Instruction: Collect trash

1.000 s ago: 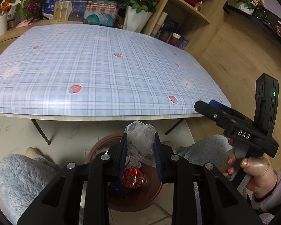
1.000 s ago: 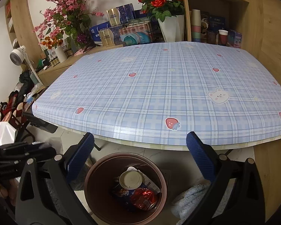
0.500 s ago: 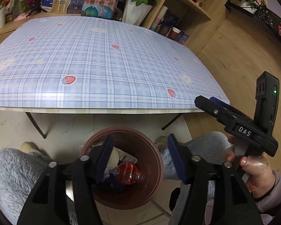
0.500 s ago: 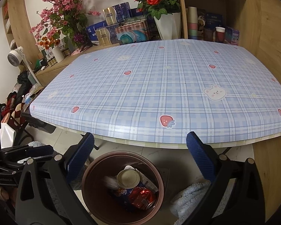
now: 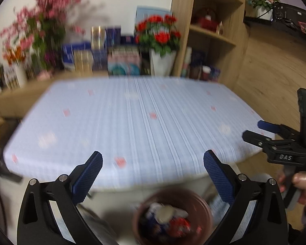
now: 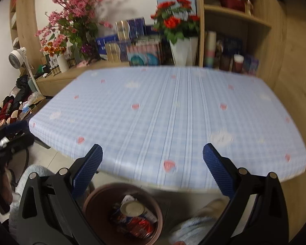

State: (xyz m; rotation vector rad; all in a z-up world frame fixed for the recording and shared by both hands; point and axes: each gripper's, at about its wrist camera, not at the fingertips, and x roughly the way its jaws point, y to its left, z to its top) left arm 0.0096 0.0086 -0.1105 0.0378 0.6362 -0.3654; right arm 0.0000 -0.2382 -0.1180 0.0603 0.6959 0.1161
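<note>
A brown round trash bin (image 5: 206,208) stands on the floor under the table's near edge; it also shows in the right wrist view (image 6: 91,206). It holds a tin can (image 6: 132,208), a red wrapper (image 6: 140,225) and other scraps. My left gripper (image 5: 153,163) is open and empty, above and behind the bin. My right gripper (image 6: 152,158) is open and empty, also above the bin; it shows at the right of the left wrist view (image 5: 261,130). Both views are blurred by motion.
The table with a blue plaid cloth (image 5: 136,122) fills the middle of both views, bare of objects. Flower vases (image 6: 181,49), boxes and a wooden shelf (image 6: 234,20) stand behind it. A fan (image 6: 16,59) and clutter are at the left. Grey fluffy slippers (image 6: 195,230) are beside the bin.
My left gripper opened and let the crumpled plastic wrapper drop into the bin, then both grippers tilted up and back, so the table now fills more of each view.
</note>
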